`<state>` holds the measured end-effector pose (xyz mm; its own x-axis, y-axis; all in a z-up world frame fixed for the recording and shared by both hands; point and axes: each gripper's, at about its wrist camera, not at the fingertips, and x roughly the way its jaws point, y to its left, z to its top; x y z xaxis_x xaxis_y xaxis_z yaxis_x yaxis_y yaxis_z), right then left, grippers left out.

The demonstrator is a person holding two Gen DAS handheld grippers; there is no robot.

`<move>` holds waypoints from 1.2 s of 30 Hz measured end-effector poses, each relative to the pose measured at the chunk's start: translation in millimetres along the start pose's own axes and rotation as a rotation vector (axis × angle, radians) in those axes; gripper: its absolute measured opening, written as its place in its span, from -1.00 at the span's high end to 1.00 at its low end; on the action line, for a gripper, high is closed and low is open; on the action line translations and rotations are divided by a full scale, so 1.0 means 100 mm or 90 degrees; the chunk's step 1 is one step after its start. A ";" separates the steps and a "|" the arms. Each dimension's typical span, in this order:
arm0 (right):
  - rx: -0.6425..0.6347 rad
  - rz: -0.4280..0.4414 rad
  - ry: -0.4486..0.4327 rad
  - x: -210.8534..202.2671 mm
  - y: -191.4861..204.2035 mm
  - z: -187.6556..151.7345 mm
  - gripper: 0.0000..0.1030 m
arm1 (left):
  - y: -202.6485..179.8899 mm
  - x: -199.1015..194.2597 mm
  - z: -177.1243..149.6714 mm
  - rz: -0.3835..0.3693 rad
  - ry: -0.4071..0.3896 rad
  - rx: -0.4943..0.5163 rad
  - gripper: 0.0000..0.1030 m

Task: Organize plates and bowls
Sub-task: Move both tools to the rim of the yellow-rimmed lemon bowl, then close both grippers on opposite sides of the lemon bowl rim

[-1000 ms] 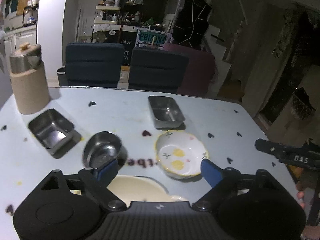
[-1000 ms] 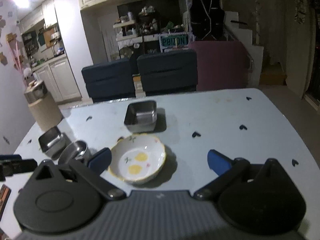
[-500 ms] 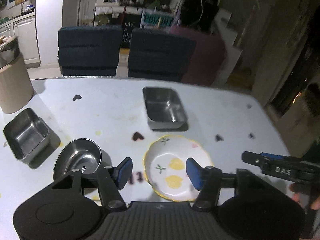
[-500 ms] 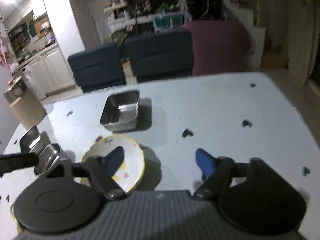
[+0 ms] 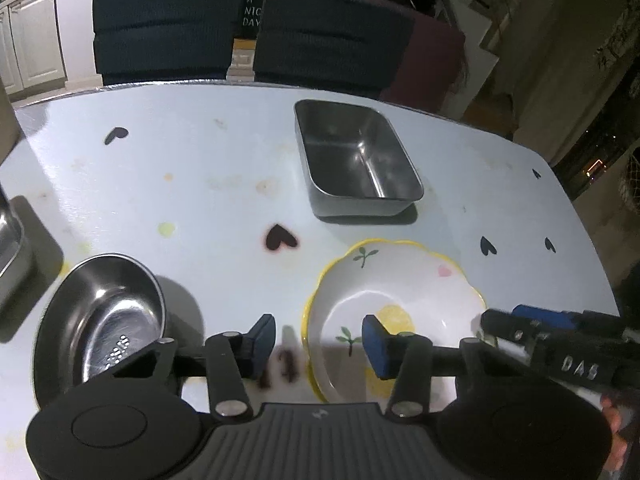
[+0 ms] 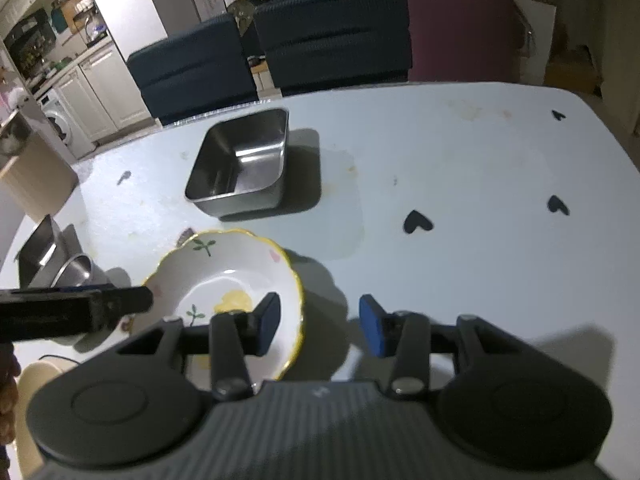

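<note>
A white flowered bowl with a yellow scalloped rim [image 5: 400, 296] sits on the pale blue table [image 5: 200, 184]. My left gripper [image 5: 318, 338] is open, straddling the bowl's left rim, one finger inside. My right gripper [image 6: 318, 326] is open, straddling the same bowl's [image 6: 228, 280] right rim, its left finger inside. A round steel bowl [image 5: 100, 320] lies left of the flowered bowl. A rectangular steel tray [image 5: 356, 160] stands behind it, also in the right wrist view [image 6: 240, 164]. The jaws stand apart from the rim on both sides.
A second steel tray [image 6: 40, 248] and the round steel bowl [image 6: 76, 272] are at the table's left. A beige canister [image 6: 32, 184] stands far left. A cream plate [image 6: 36, 376] shows near the front edge. Dark chairs [image 5: 328, 28] line the far side.
Both grippers have moved forward and down onto the flowered bowl, and their jaws have narrowed. The bowl has not moved.
</note>
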<state>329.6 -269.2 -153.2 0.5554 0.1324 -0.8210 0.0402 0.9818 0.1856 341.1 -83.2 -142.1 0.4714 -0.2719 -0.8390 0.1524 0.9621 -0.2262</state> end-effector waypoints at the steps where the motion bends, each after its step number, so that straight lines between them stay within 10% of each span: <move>1: -0.007 -0.004 0.005 0.03 0.03 0.00 0.01 | -0.01 0.03 0.01 -0.002 0.002 0.002 0.16; 17: -0.038 -0.022 0.052 0.33 0.19 -0.06 0.63 | 0.03 0.28 -0.01 0.014 0.066 0.021 0.57; 36: 0.007 -0.007 0.055 0.38 0.14 -0.11 0.73 | -0.02 0.25 -0.04 -0.002 0.020 0.028 0.81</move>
<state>342.4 -248.9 -188.1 0.4808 0.1328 -0.8667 0.0561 0.9818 0.1816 349.2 -92.1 -164.5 0.4439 -0.2737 -0.8533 0.1923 0.9591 -0.2076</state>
